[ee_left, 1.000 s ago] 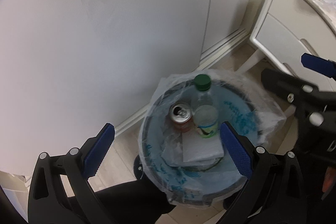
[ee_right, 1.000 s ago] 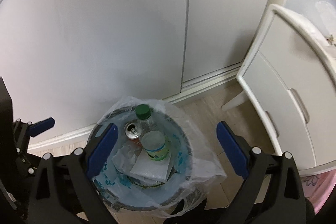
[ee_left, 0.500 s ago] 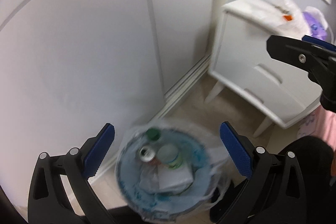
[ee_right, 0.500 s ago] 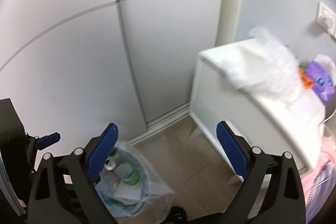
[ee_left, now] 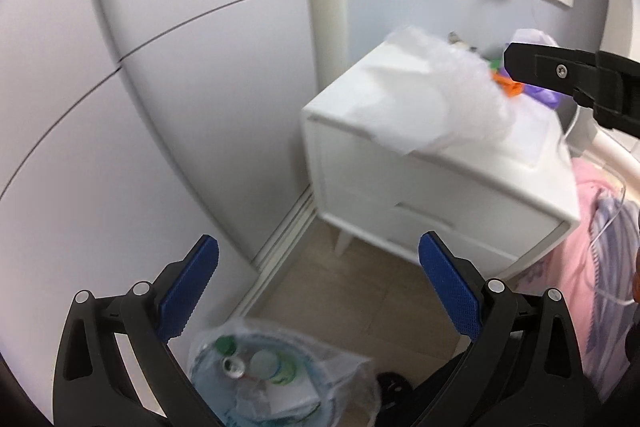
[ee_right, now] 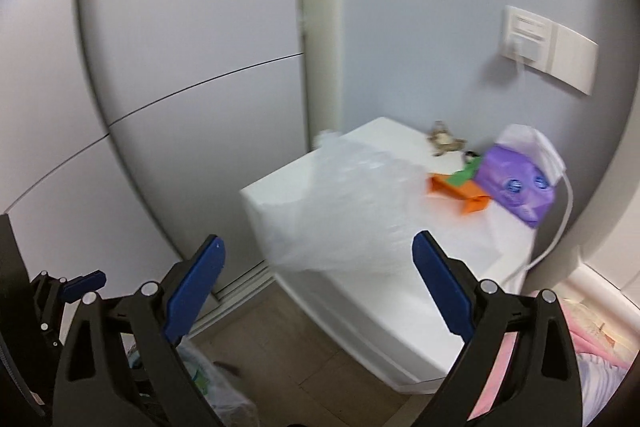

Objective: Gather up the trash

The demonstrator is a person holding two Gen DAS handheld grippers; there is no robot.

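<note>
Both tongs, left (ee_left: pixel 318 291) and right (ee_right: pixel 318 291), gape wide and empty. The clear plastic bag (ee_right: pixel 352 211) drapes the white nightstand (ee_right: pixel 400 307), overhanging its near-left corner. Risk: the thin film slips through a pinch, or drags the orange carton (ee_right: pixel 460 193) beside it.

Both the left gripper (ee_left: pixel 318 291) and the right gripper (ee_right: pixel 318 285) are built of matte black plastic linkage arms with triangular cut-outs and round silver pivot screws, their jaws faced with ribbed, finely textured blue pads (ee_left: pixel 448 293) that taper toward the tips.
</note>
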